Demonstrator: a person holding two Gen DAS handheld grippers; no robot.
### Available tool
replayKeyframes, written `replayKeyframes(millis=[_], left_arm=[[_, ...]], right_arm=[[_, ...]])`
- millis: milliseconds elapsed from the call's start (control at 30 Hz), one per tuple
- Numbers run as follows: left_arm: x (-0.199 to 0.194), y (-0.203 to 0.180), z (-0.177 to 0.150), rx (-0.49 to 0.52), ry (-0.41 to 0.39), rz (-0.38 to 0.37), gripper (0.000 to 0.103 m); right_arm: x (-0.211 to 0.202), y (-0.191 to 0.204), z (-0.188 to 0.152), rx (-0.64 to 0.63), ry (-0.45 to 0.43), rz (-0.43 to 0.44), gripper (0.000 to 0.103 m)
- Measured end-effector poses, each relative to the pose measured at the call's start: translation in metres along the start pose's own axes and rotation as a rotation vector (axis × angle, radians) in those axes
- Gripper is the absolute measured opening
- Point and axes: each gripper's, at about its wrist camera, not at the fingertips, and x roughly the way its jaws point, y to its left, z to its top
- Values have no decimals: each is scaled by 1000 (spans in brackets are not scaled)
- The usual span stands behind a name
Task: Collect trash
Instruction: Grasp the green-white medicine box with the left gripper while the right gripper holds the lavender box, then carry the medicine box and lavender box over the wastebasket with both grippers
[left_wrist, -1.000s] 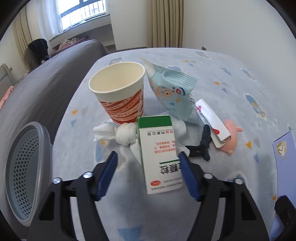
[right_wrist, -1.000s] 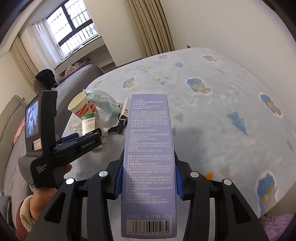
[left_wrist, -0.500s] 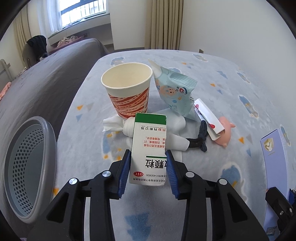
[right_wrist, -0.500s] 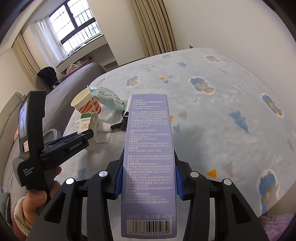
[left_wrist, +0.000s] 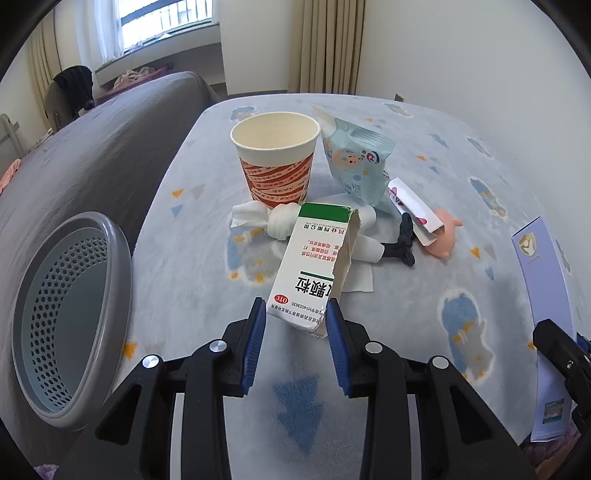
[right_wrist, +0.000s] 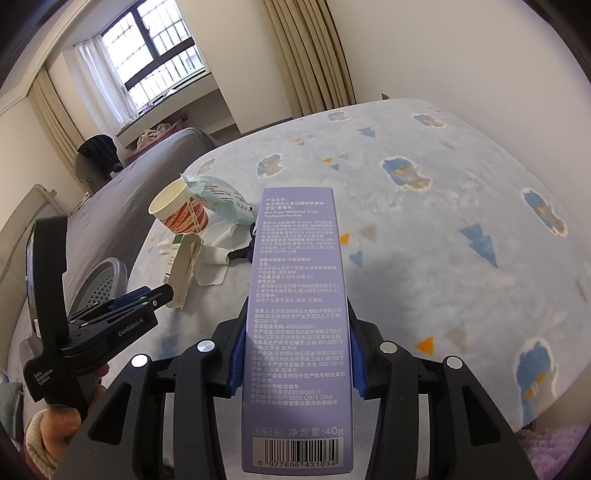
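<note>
left gripper (left_wrist: 295, 321) clenched on green box (left_wrist: 314, 266) | right gripper (right_wrist: 295, 354) grasping purple box (right_wrist: 295, 332) | only left view shows pink toy (left_wrist: 441, 240), bin (left_wrist: 66, 314) fully

Place: a home bedroom.
Bed (right_wrist: 424, 236): fleece blanket with cartoon print.
Beyond the bed: barred window (right_wrist: 159, 70), beige curtains (right_wrist: 314, 55).
Beside the bed: grey sofa (left_wrist: 92, 147).

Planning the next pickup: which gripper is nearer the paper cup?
Left. The left gripper, clamping the medicine box, sits just before the paper cup; the right gripper is farther back.
</note>
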Motion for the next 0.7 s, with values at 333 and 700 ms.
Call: replayKeyframes(millis=[333, 700], left_arm=[[4, -8, 9, 24, -11, -15, 52], [42, -18, 18, 38, 57, -29, 42]], right_arm=[[1, -1, 2, 7, 7, 6, 43], [4, -2, 1, 12, 15, 6, 43]])
